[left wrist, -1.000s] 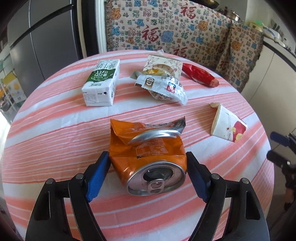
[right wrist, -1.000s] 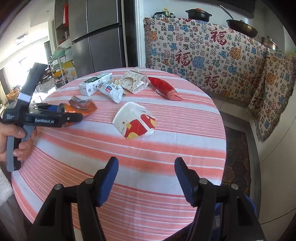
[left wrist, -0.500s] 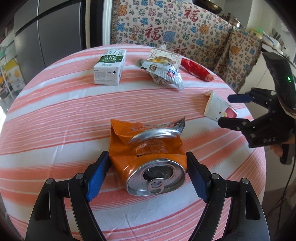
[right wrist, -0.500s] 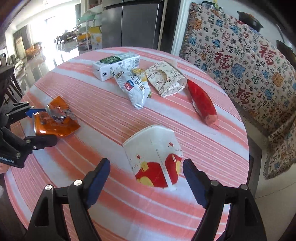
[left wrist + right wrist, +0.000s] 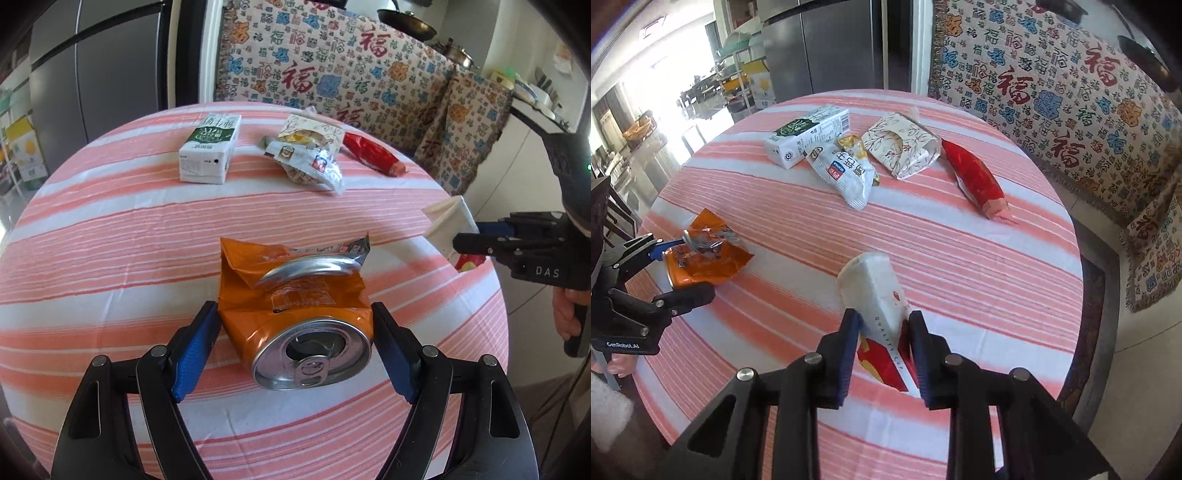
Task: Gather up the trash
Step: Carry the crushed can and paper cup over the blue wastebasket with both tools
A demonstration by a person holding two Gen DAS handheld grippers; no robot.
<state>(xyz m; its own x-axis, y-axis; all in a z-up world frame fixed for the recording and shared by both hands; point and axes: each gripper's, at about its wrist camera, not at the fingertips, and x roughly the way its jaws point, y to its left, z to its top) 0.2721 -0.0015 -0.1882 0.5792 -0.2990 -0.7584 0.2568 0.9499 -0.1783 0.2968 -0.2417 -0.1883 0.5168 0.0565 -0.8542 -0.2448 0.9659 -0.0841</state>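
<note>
My left gripper (image 5: 291,354) is shut on a crushed orange can (image 5: 295,306), its blue pads pressed to both sides; the can also shows in the right wrist view (image 5: 701,258). My right gripper (image 5: 882,347) is shut on a squashed white and red paper cup (image 5: 879,299), which lies on its side on the striped tablecloth; the cup also shows at the right in the left wrist view (image 5: 450,229). A green and white milk carton (image 5: 208,149), a white snack wrapper (image 5: 314,162), a floral paper bag (image 5: 901,147) and a red wrapper (image 5: 373,153) lie at the table's far side.
The round table (image 5: 110,229) has a pink and white striped cloth. A patterned cloth covers the counter behind it (image 5: 332,70). A steel fridge (image 5: 92,62) stands at the back left. Tiled floor and a mat (image 5: 1089,280) lie beyond the table's right edge.
My right gripper has moved forward to the paper cup and closed on it. My left gripper keeps its hold on the orange can.
</note>
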